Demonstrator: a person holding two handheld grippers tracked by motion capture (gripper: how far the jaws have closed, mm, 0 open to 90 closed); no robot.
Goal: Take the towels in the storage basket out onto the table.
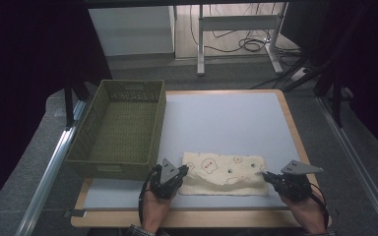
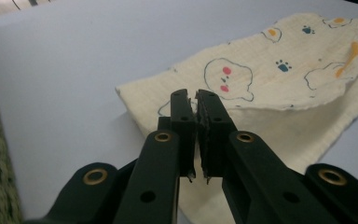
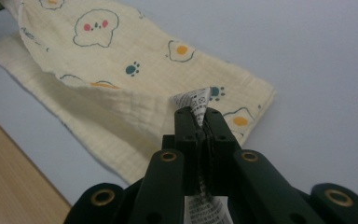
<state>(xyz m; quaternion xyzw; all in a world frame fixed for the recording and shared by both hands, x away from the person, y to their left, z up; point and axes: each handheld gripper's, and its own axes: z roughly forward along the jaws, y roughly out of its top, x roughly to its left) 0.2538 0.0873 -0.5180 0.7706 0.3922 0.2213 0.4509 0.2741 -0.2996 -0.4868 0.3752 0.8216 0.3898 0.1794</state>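
The right gripper (image 3: 200, 122) is clamped on the white printed care label (image 3: 194, 101) at the corner of the cream muslin cloth with bear, egg and paw prints (image 3: 121, 74); the label's print is too small to read. The left gripper (image 2: 196, 105) pinches the cloth's opposite corner, its jaws together and hiding that edge. The cloth lies half-folded on the pale grey table top (image 1: 226, 118), near the front edge, beside the olive woven basket (image 1: 123, 169).

Count of things on the table

There are one cream cloth (image 1: 225, 173) with printed figures near the front edge of the white table (image 1: 226, 118), one green woven basket (image 1: 120, 128) along its left edge, and two black grippers, the left gripper (image 1: 183, 170) and the right gripper (image 1: 265, 174), one at each end of the cloth. One white label (image 3: 196, 103) is on the cloth.
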